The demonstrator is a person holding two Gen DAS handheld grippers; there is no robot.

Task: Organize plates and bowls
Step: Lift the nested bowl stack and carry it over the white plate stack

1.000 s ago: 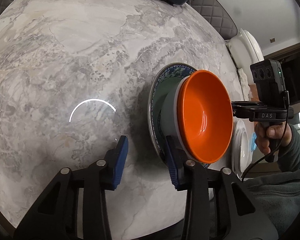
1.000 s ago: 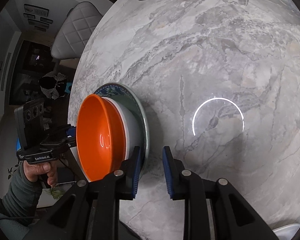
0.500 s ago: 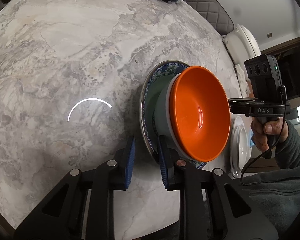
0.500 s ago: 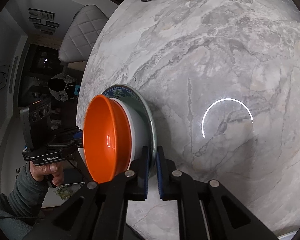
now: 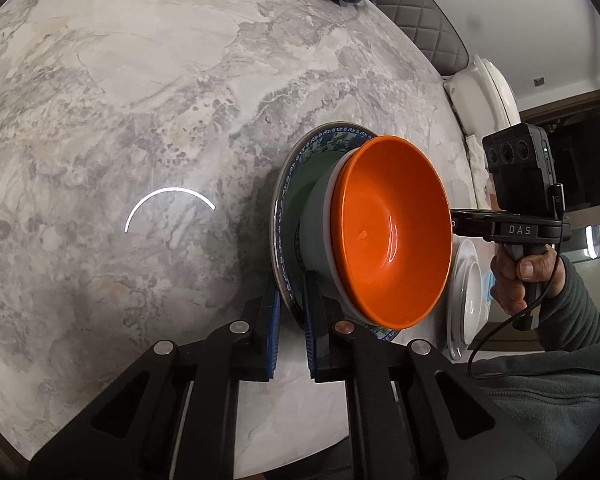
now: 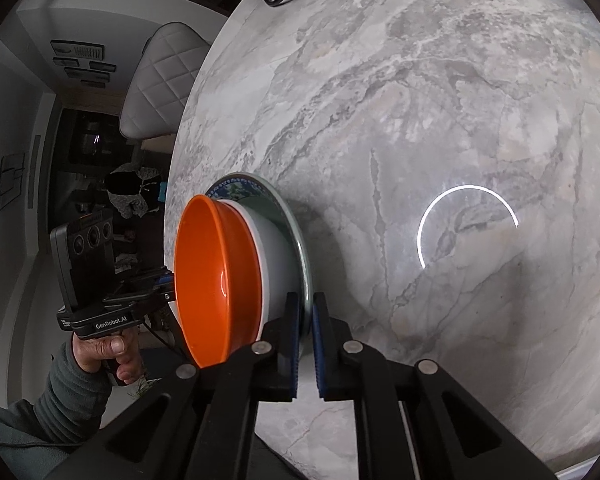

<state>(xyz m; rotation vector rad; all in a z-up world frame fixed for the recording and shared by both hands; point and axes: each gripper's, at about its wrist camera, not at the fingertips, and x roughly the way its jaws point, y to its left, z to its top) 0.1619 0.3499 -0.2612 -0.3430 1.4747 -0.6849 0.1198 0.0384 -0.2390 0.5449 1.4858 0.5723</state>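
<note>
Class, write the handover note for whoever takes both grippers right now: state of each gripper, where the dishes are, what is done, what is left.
Left gripper: shut on the rim of the patterned plate, near side.
Right gripper: shut on the same plate's rim, opposite side.
Dishes: orange bowl nested in a white bowl, both sitting on the patterned plate on the marble table. A separate stack of white plates lies at the table's edge beside the stack.
Done: bowls stacked on the plate, both rims gripped.
Left: probably lift the stack level with both hands and place it; the destination is not visible.
</note>
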